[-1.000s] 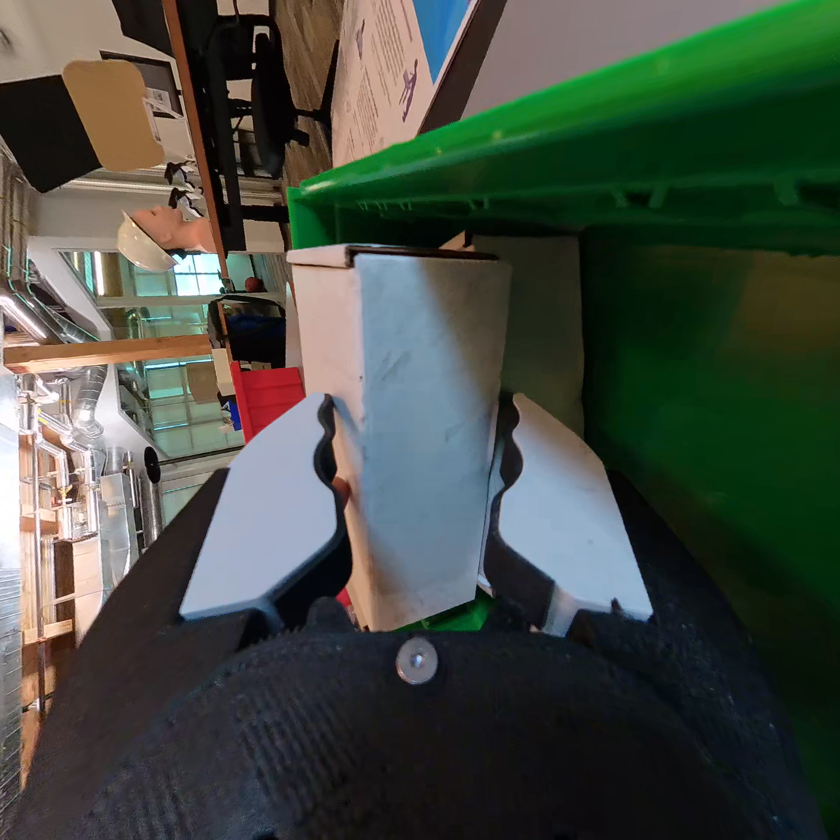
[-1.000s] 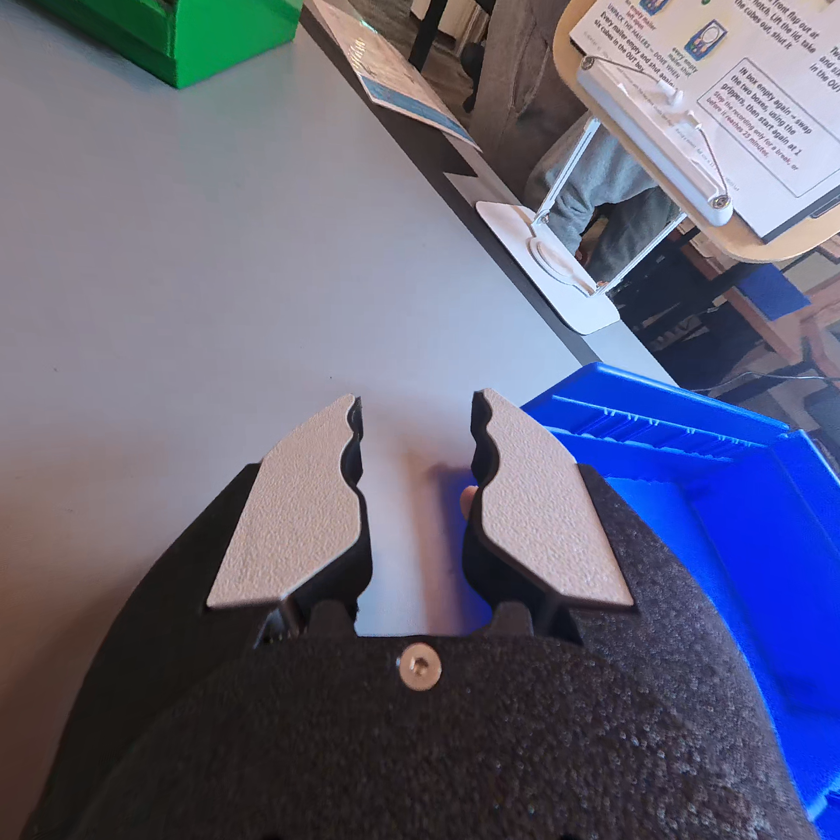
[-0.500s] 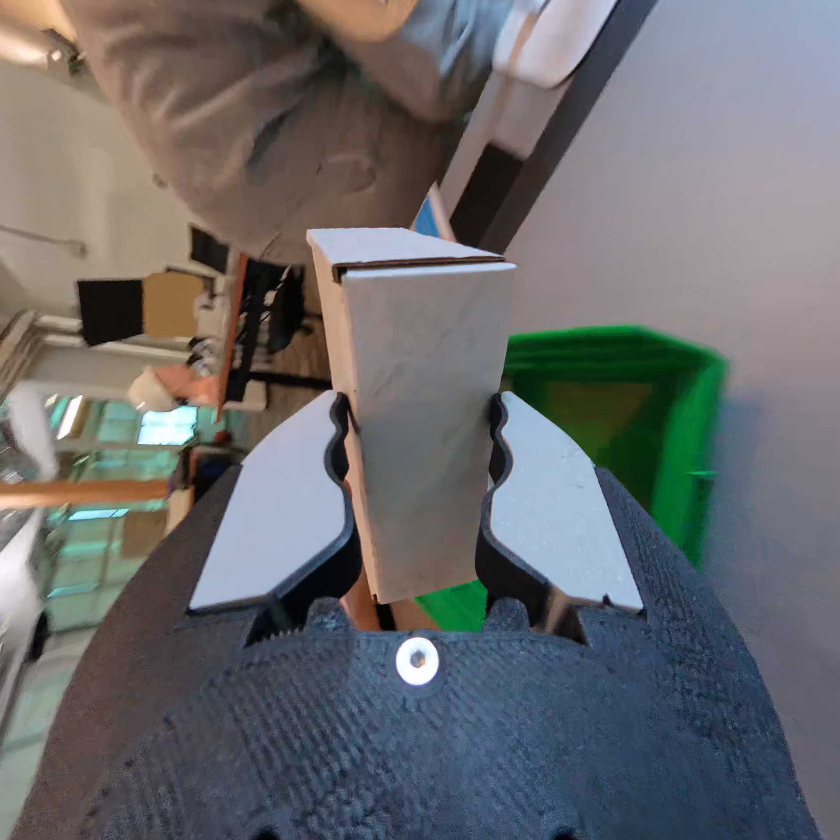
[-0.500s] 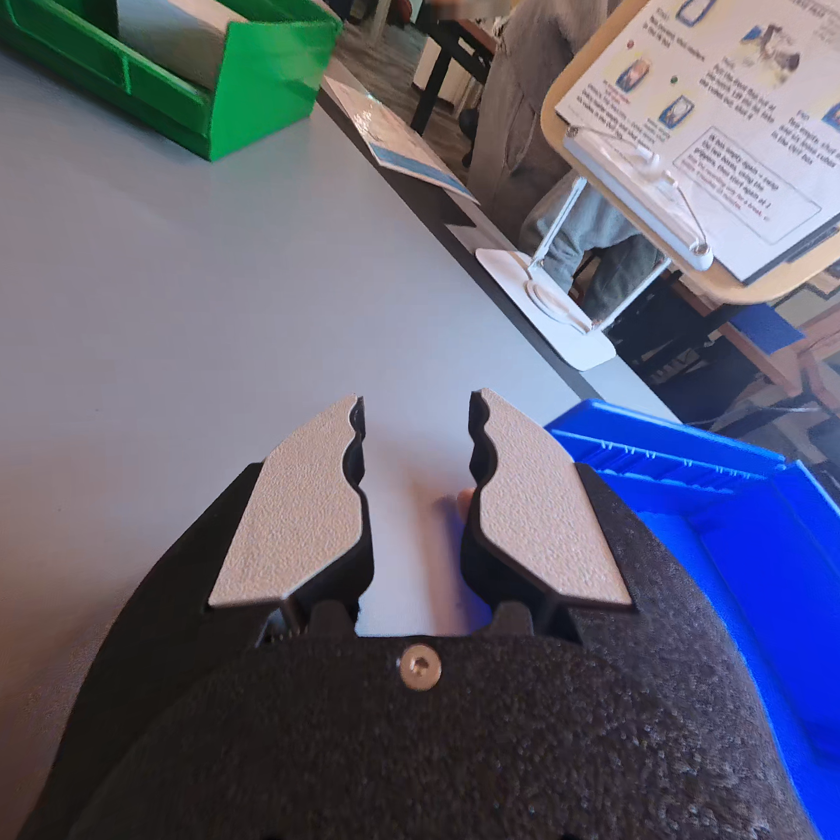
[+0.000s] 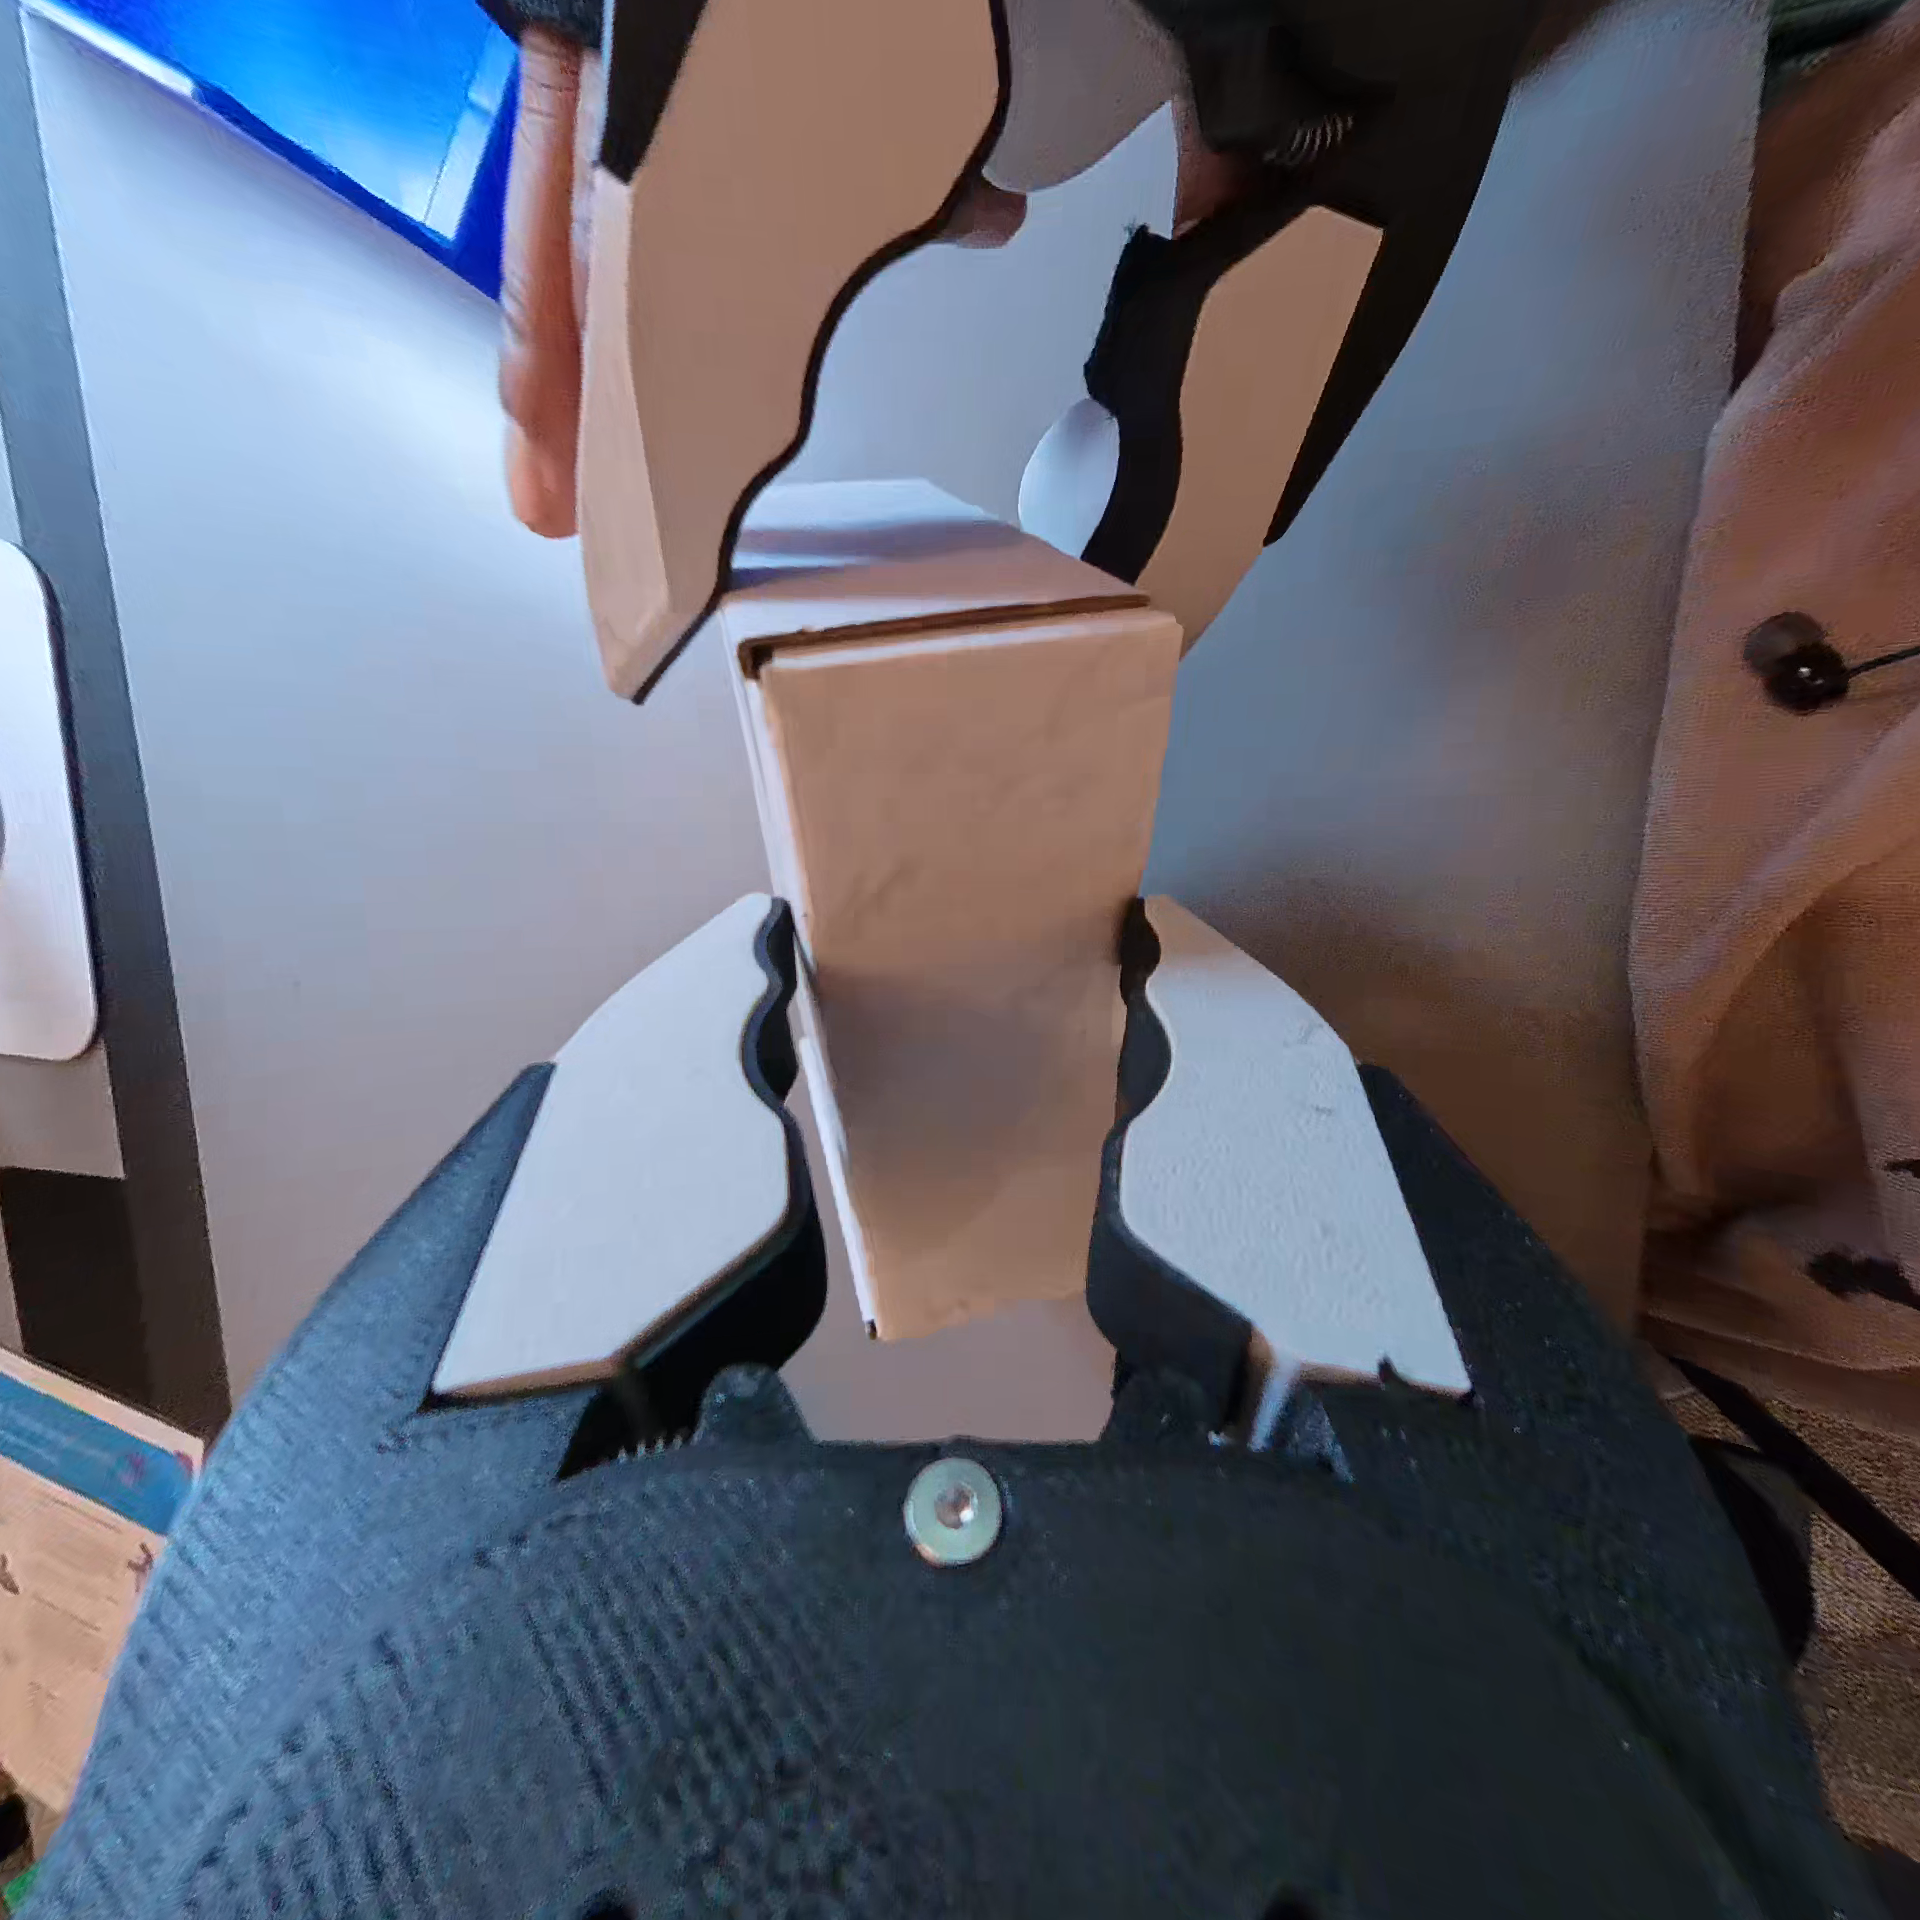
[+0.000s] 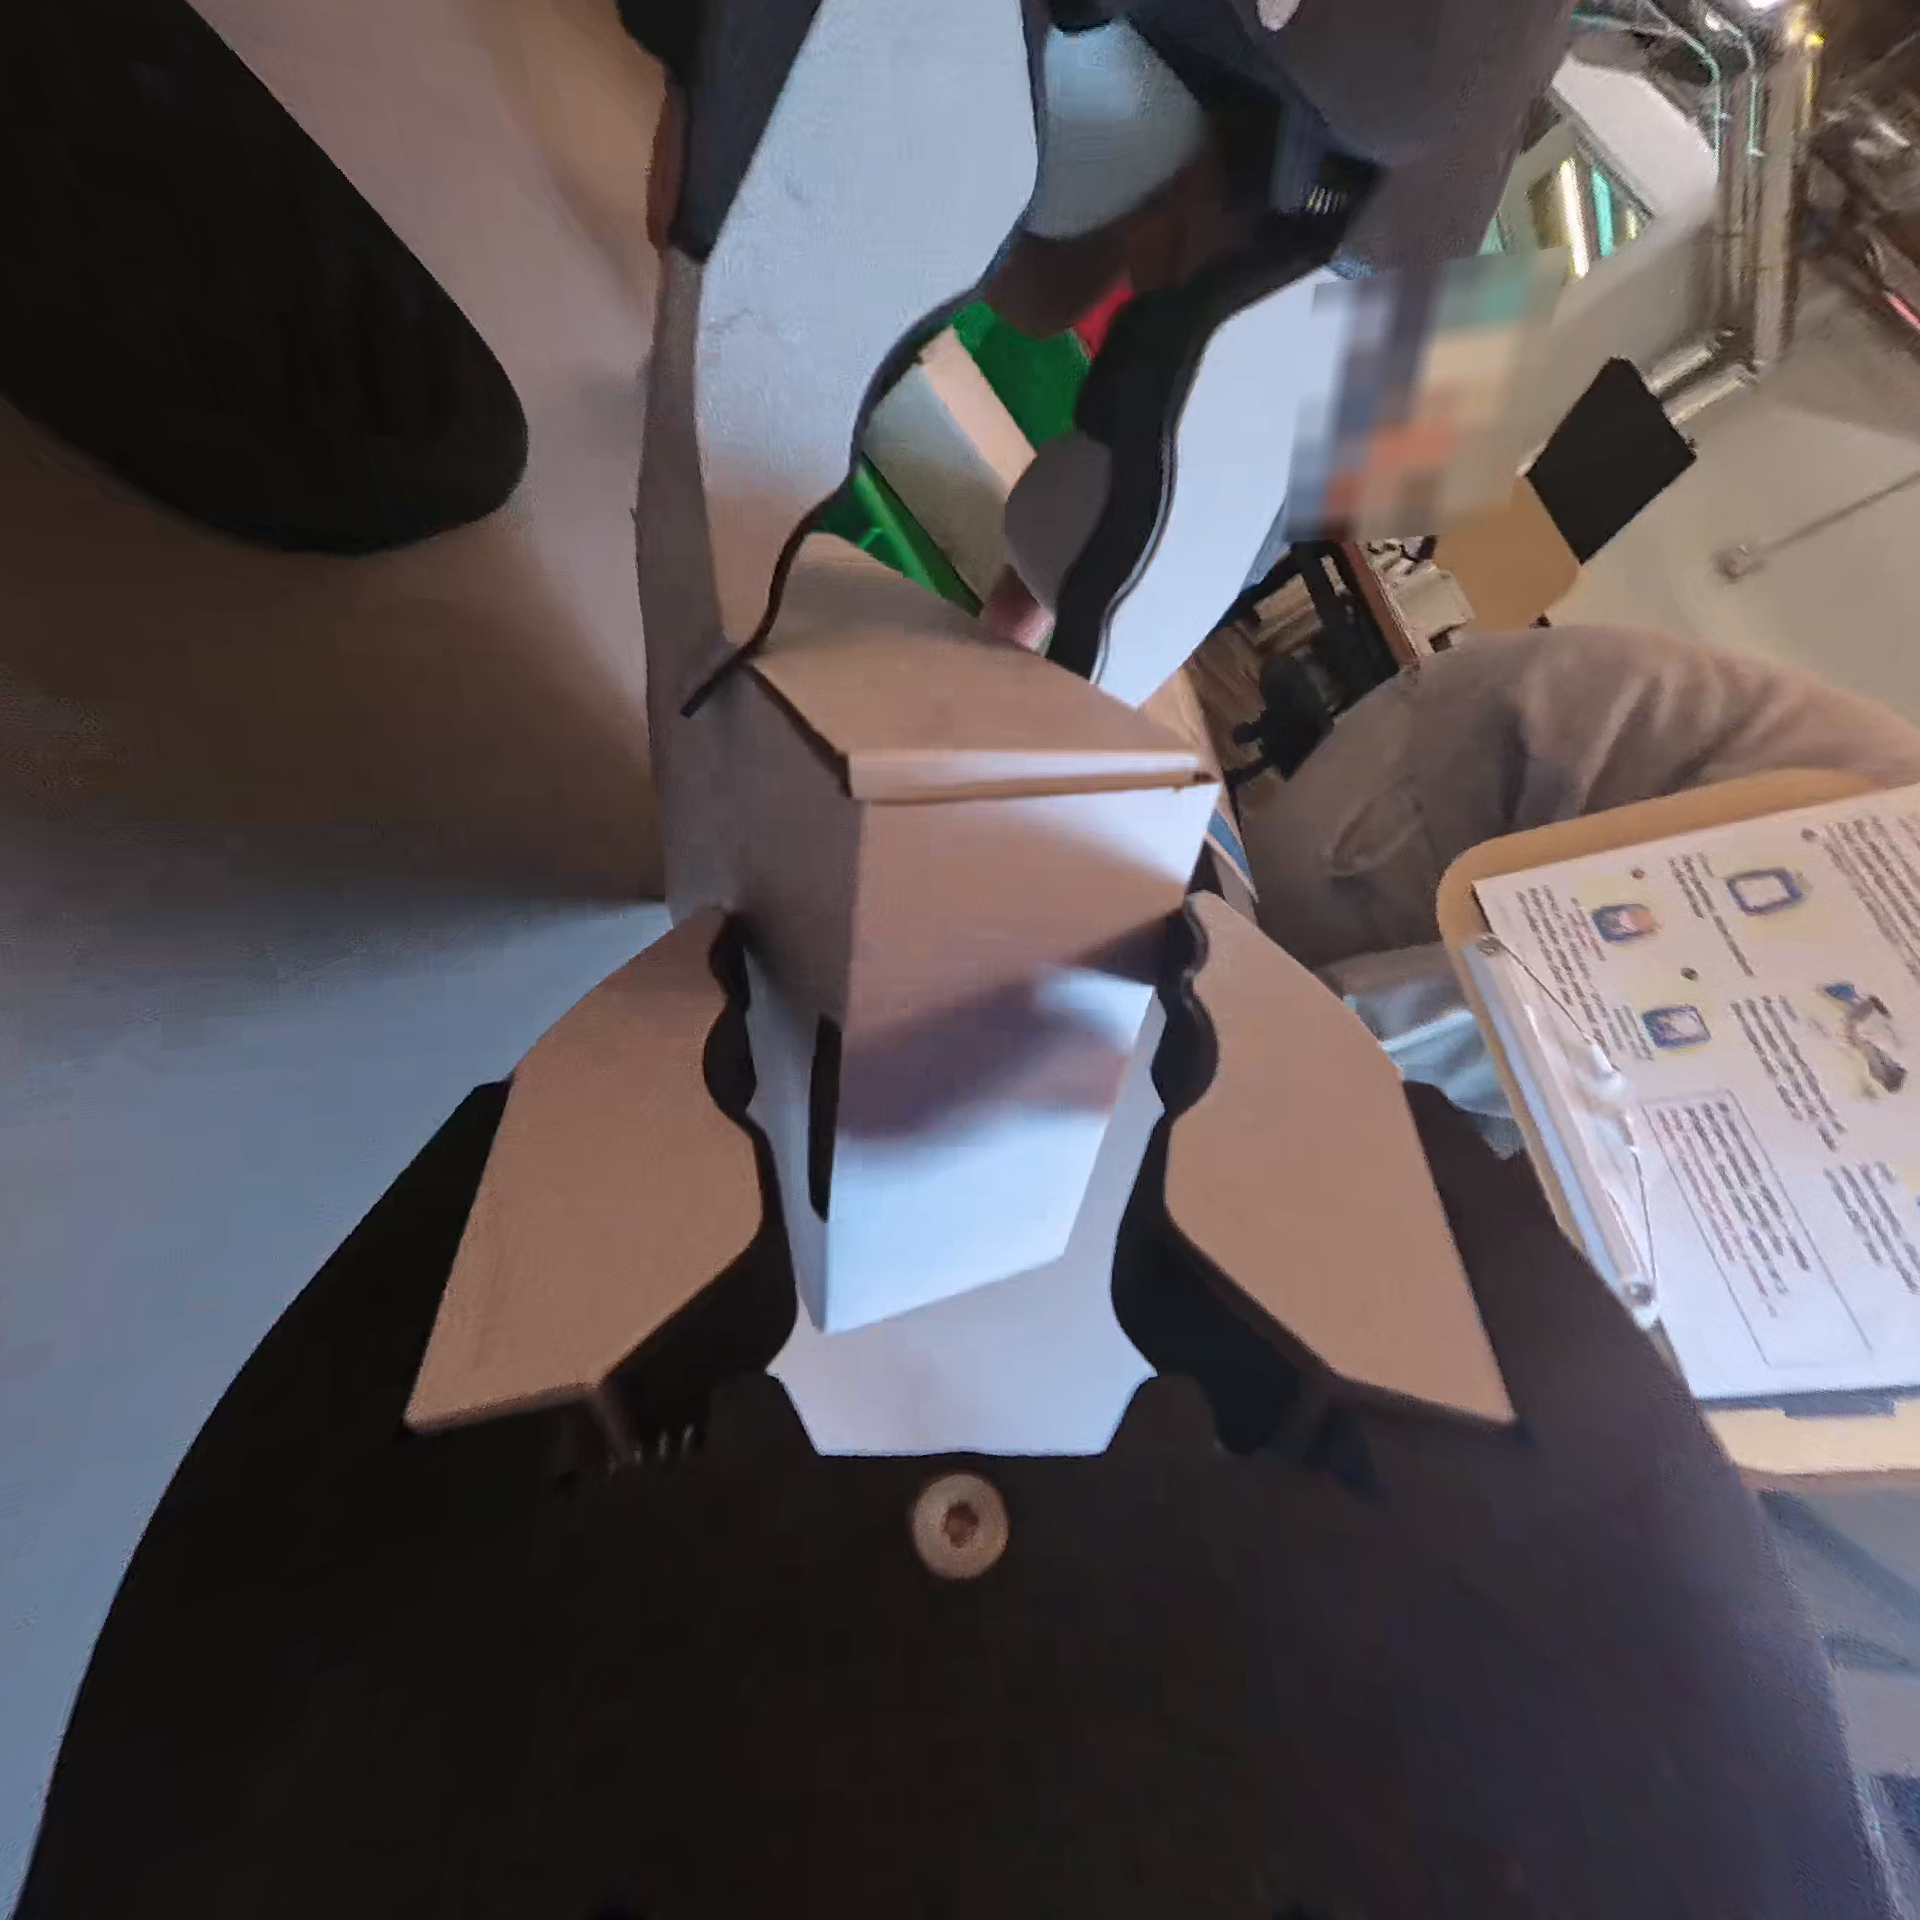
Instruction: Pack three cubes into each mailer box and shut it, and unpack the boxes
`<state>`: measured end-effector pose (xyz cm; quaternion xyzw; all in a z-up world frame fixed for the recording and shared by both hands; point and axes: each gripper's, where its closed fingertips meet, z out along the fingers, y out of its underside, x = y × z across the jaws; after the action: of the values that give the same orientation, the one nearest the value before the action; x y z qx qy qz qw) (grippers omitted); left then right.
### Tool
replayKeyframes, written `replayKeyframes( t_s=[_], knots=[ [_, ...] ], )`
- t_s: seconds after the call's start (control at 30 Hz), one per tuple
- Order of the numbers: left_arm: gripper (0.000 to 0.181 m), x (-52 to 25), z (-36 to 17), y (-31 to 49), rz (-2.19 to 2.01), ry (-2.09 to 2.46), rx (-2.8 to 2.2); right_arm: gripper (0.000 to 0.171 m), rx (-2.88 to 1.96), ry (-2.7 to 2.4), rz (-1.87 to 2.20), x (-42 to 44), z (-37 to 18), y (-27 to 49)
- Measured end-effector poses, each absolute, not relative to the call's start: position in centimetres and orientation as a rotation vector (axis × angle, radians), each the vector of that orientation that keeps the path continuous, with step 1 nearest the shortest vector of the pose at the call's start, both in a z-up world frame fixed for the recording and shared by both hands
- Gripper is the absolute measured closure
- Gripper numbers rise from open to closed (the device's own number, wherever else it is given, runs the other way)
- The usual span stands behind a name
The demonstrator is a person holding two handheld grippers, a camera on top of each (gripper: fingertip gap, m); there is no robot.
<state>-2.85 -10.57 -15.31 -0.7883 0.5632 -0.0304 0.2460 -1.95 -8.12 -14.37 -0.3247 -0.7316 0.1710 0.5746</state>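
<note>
The left tongs [image 5: 956,1023] are clamping one end of the closed mailer box [image 5: 961,862], suspending it above the table [image 5: 343,727]. The right tongs [image 6: 961,1029] are straddling the opposite end, with both pads touching; a firm grip cannot be confirmed. This probably steadies the box for opening. The box is smooth white cardboard, rectangular, with sharp edges.

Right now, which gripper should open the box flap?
Right, probably. The left gripper is shut on the box, with its fingers clamping the sides. The right gripper grips the other end, nearer the flap seam. It could let go and regrip there while left holds on.
</note>
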Motion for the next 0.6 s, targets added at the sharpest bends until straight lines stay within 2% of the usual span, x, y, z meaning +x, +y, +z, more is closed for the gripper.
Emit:
replayKeyframes(
  t_s=[0.23, 0.43, 0.6],
  knots=[
    [0.125, -0.9, -14.2, -8.2, -0.399, 1.340, -1.968, 0.105, -1.024, -1.650, 0.789, 1.0, -16.0, -6.0],
    [0.091, -4.6, -15.8, -6.8, -0.587, 1.017, -1.900, 0.105, -1.223, -1.576, 1.040, 3.0, -18.1, -2.5],
    [0.087, -4.5, -21.9, -5.7, -0.613, 0.887, -1.934, 0.105, -1.295, -1.554, 1.125, 3.1, -19.3, -1.6]
  ],
)
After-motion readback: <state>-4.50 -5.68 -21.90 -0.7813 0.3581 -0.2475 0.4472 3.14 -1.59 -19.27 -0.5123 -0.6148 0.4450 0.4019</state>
